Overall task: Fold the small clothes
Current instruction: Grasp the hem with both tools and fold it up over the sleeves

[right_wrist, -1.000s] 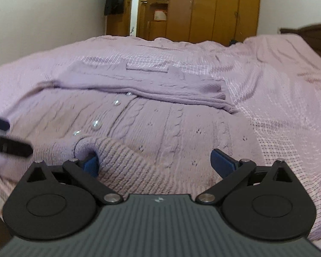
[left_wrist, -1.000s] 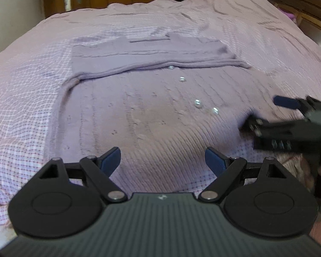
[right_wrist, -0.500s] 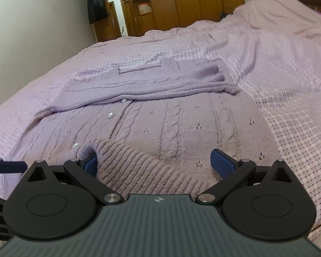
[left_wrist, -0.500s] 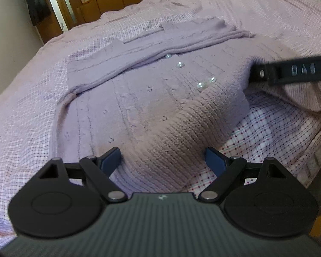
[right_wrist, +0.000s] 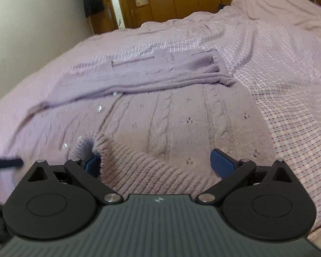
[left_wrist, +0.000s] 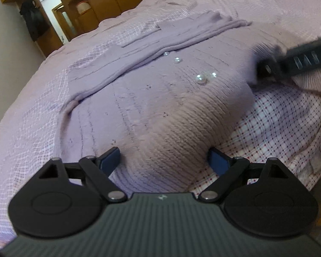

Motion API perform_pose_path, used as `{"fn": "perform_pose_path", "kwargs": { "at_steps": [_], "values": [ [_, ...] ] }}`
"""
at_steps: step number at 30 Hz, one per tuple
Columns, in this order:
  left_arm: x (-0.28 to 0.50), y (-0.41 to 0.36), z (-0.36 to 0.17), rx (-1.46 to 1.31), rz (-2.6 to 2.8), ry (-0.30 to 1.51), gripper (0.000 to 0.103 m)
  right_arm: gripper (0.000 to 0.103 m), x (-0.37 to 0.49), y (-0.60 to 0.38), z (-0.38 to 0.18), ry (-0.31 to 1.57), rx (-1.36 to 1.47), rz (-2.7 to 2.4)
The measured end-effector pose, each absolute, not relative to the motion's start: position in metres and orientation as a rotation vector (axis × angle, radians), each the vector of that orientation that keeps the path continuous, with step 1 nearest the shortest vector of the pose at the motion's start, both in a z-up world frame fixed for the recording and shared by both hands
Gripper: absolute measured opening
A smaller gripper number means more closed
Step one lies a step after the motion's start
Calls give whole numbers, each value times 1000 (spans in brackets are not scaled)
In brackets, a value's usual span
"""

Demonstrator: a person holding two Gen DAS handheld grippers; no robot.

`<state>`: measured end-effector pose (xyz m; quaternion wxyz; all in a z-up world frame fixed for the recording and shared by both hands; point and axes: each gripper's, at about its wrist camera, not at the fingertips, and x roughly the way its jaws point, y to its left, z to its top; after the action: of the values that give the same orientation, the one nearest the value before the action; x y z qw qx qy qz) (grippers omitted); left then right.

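**One lilac cable-knit cardigan, half folded on the bed**

One lilac cable-knit cardigan (left_wrist: 152,98) with pearl buttons (left_wrist: 201,78) lies flat on the pink checked bedspread (left_wrist: 278,124), its sleeves folded across the top in a neat band (right_wrist: 152,75). The ribbed hem bunches up near the bed's edge. The left gripper (left_wrist: 163,159) has its jaws spread wide, hem between them but not pinched. The right gripper (right_wrist: 160,163) is spread too, its left pad against a raised hem corner (right_wrist: 109,150).
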<state>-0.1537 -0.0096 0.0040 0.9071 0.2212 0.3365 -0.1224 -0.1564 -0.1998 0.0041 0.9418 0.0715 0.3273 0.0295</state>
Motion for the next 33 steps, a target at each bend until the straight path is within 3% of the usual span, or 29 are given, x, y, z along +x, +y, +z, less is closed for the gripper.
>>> {"fn": "perform_pose_path", "kwargs": {
  "at_steps": [7,10,11,13,14,15,16,18,21,33],
  "values": [
    [-153,2,14,412,-205,611,90,102,-174,-184,-2,676,-18,53],
    [-148,-1,12,419,-223,604,89,96,-175,-183,-4,658,-25,46],
    [-148,-3,10,428,-234,600,83,90,-174,-183,-5,653,-21,39],
    [-146,-8,8,433,-249,598,63,77,-172,-185,-5,647,-16,22],
    [-146,-9,8,421,-268,602,54,66,-171,-187,-4,643,-13,18],
    [-146,-10,8,404,-293,604,31,54,-170,-188,-3,637,-6,21],
    [-146,-11,9,384,-325,606,22,47,-169,-190,-1,636,12,33],
    [-147,-13,13,392,-335,592,14,26,-166,-194,2,636,67,64],
    [-143,-13,22,368,-341,565,14,16,-162,-194,7,618,90,76],
    [-106,-5,68,158,-315,485,14,15,-133,-201,43,507,170,108]
  ]
}}
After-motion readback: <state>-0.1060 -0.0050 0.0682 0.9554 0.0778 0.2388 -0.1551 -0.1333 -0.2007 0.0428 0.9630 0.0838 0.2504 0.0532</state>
